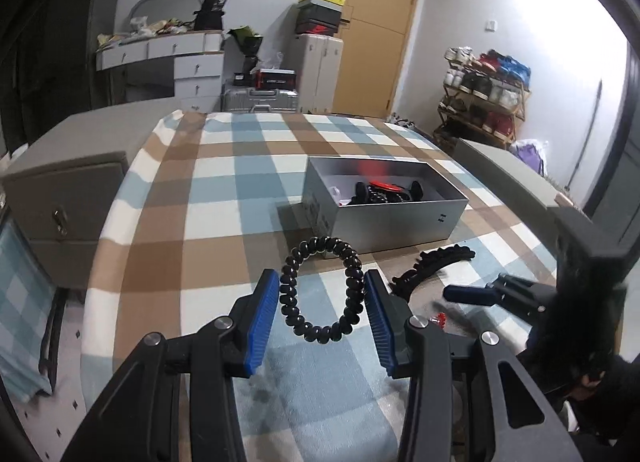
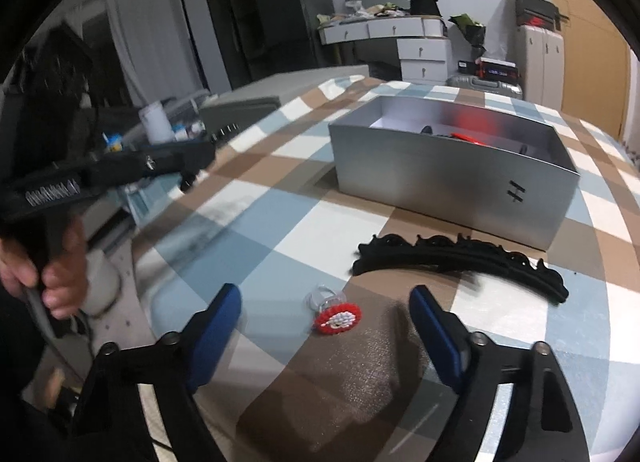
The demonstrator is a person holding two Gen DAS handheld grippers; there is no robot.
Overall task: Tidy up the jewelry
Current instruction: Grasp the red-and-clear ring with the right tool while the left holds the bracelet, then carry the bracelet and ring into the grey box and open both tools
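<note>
Left gripper (image 1: 322, 302): fingers spread, a black coil bracelet (image 1: 321, 289) seen between them on the checked cloth (image 1: 224, 190), touched by neither pad. Right gripper (image 2: 325, 316): fingers spread wide above a red-and-white ring (image 2: 336, 316) lying on the cloth. A black headband (image 2: 460, 258) was recorded just in front of the silver box (image 2: 440, 190). Dark and red items were noted inside the box; the details could not be told.
</note>
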